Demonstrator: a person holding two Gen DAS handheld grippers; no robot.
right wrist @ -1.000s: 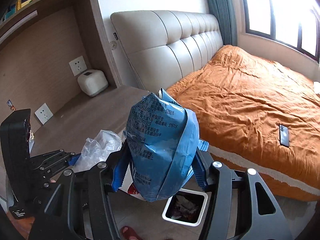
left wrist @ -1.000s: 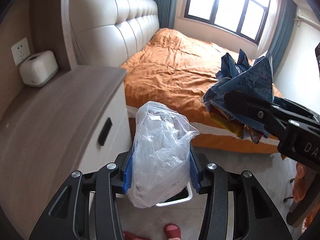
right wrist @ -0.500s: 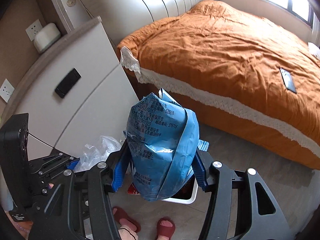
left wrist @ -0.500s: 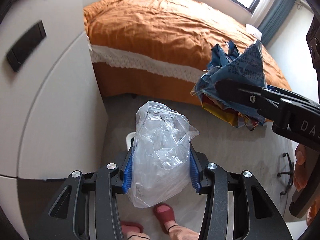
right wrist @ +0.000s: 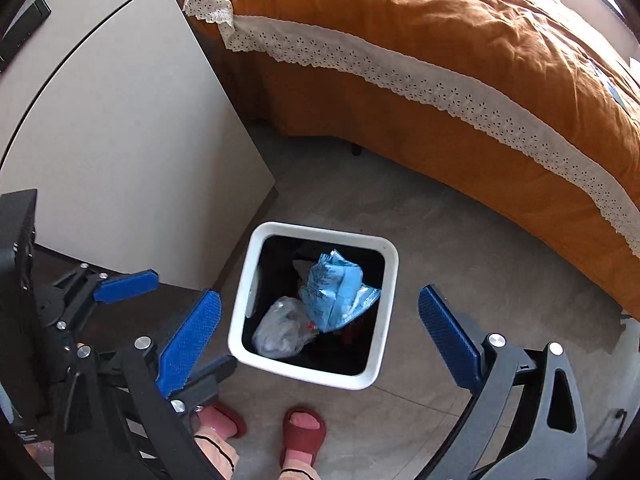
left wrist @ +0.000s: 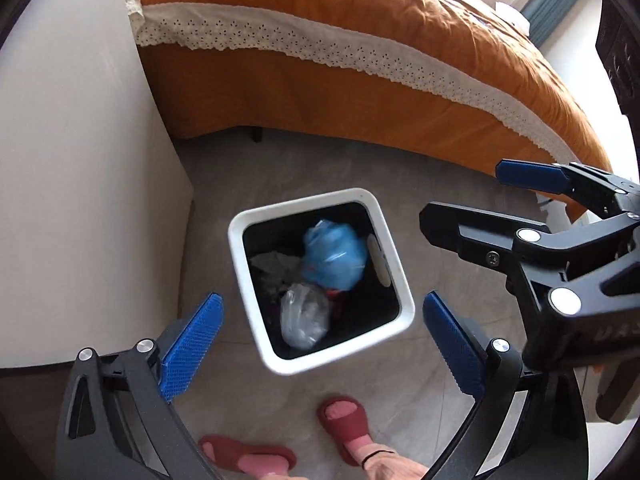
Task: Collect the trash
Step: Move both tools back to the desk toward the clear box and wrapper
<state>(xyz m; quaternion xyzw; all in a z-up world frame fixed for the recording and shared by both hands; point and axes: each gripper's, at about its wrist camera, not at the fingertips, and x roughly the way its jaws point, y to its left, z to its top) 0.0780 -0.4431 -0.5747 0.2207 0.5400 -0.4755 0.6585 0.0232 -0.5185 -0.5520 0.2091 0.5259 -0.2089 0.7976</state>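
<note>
A white square trash bin (left wrist: 384, 240) (right wrist: 390, 280) stands on the grey floor below both grippers. Inside it lie a blue snack bag (left wrist: 334, 256) (right wrist: 338, 292) and a crumpled clear plastic bag (left wrist: 304, 316) (right wrist: 280, 332) on darker trash. My left gripper (left wrist: 320, 340) is open and empty above the bin's near side. My right gripper (right wrist: 320, 334) is open and empty above the bin; it also shows at the right of the left wrist view (left wrist: 500, 208). The left gripper shows at the left of the right wrist view (right wrist: 124, 286).
A bed with an orange cover and white lace trim (left wrist: 360, 40) (right wrist: 440, 60) lies beyond the bin. A white cabinet (left wrist: 80, 160) (right wrist: 120, 120) stands close on the left. The person's feet in red slippers (left wrist: 344, 424) (right wrist: 304, 428) are just in front of the bin.
Both grippers tilted down over the bin and opened. The clear plastic bag and the blue snack bag left the jaws and now lie in the bin.
</note>
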